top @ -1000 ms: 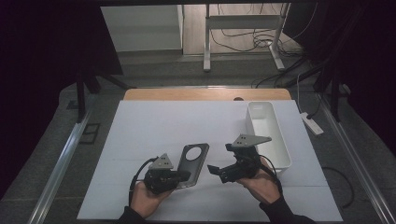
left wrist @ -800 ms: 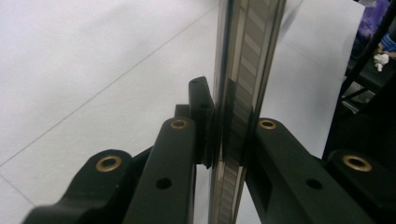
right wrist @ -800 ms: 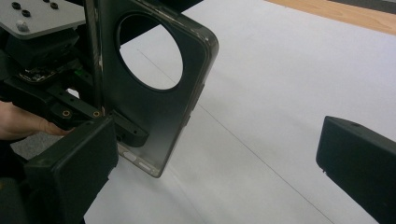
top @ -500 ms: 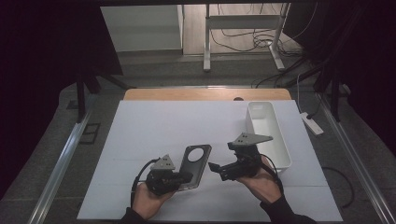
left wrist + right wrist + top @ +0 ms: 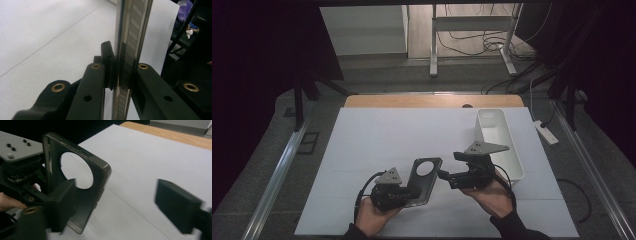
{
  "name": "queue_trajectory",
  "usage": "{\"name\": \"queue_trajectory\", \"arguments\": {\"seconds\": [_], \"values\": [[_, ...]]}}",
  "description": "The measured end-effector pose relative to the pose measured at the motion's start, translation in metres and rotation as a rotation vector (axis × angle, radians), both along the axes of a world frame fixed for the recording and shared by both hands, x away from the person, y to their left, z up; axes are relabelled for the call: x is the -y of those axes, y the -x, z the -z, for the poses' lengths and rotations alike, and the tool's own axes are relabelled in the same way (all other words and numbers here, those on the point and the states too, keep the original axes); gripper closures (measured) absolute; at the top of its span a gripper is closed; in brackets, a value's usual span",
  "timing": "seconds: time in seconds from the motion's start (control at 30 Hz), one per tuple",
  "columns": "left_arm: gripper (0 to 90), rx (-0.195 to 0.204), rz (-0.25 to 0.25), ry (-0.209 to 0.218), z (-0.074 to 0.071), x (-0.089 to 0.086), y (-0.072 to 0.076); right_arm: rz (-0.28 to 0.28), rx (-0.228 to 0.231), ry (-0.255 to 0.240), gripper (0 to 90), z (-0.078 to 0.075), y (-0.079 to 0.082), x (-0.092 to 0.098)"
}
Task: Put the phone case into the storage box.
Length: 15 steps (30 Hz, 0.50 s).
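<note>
A dark translucent phone case point(image 5: 424, 180) with a round camera hole is held up off the white table sheet point(image 5: 412, 140). My left gripper point(image 5: 408, 192) is shut on its lower end; in the left gripper view the case's edge point(image 5: 125, 62) stands clamped between the two black jaws. In the right gripper view the case point(image 5: 80, 185) stands upright at the left, beside my left gripper point(image 5: 22, 182). My right gripper point(image 5: 443, 175) is open, its fingertips just right of the case, one pad point(image 5: 61, 202) in front of the case and the other pad point(image 5: 177, 205) far to the right.
A white rectangular bin point(image 5: 499, 142) stands at the right of the sheet, just behind my right hand point(image 5: 492, 197). A wooden table edge point(image 5: 432, 101) runs along the back. A power strip point(image 5: 544, 132) lies off the table to the right.
Both grippers have held nearly still; the case has stayed in the left gripper, with the right gripper's tips drawing slightly closer to its right edge.
</note>
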<state>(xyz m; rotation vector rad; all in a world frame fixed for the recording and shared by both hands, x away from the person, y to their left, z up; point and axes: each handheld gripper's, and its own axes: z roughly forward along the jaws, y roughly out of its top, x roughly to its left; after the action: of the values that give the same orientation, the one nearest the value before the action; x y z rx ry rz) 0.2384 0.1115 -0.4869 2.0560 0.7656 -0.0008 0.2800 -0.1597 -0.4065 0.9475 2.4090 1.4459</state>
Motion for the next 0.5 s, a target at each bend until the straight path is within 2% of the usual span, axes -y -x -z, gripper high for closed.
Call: {"name": "queue_trajectory", "arguments": {"seconds": [0.13,0.17,0.33,0.5], "values": [[84.4,-0.004,0.005,0.005,0.0003,0.001,0.0002,-0.013,0.01,-0.012,39.4,-0.0014,0.0015,0.0015],[84.4,-0.005,0.006,0.007,0.0004,0.0014,0.0003,-0.013,0.01,-0.012,39.4,-0.0014,0.0015,0.0015],[84.4,-0.009,0.015,0.014,0.0009,0.0031,0.0007,-0.026,0.023,-0.024,55.0,-0.0018,0.0037,0.0012],[84.4,-0.015,0.027,0.03,0.0008,0.0033,0.0008,-0.045,0.027,-0.041,64.3,-0.002,0.0046,0.0012]]}}
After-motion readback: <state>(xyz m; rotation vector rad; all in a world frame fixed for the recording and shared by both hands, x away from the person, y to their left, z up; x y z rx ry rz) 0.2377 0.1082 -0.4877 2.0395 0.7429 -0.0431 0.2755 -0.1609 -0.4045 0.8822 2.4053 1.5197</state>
